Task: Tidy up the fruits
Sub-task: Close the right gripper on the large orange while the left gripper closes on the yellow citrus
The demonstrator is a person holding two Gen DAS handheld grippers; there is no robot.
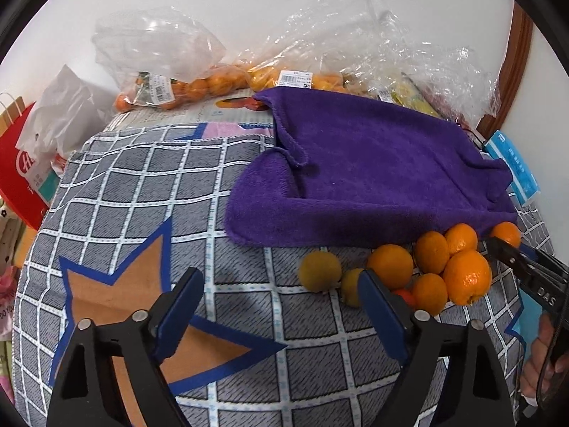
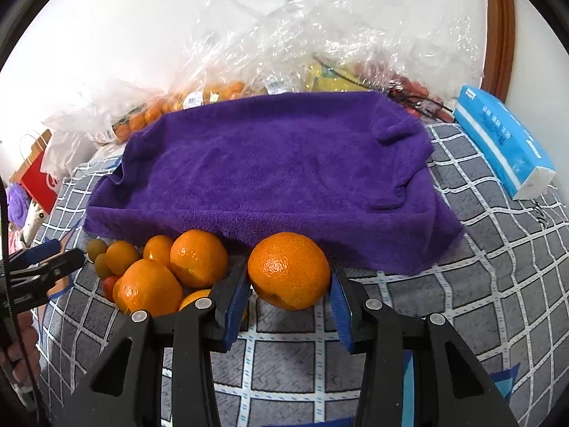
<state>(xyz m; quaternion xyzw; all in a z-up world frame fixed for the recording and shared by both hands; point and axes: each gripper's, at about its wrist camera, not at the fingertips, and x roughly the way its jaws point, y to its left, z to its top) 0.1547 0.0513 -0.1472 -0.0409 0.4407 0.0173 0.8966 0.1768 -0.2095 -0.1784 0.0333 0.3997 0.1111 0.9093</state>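
Note:
A pile of oranges (image 1: pixel 430 267) and small yellow-green fruits (image 1: pixel 319 271) lies on the checked cloth in front of a purple towel (image 1: pixel 373 174). My left gripper (image 1: pixel 281 295) is open and empty, just left of the pile. My right gripper (image 2: pixel 290 284) is shut on a large orange (image 2: pixel 288 275), right of the pile (image 2: pixel 156 270) and before the purple towel (image 2: pixel 277 170). The right gripper also shows in the left wrist view (image 1: pixel 498 245), reaching in from the right.
Clear plastic bags of small oranges (image 1: pixel 185 89) lie behind the towel by the wall. A blue tissue pack (image 2: pixel 505 146) lies to the right. A red paper bag (image 1: pixel 21 170) stands at the left edge.

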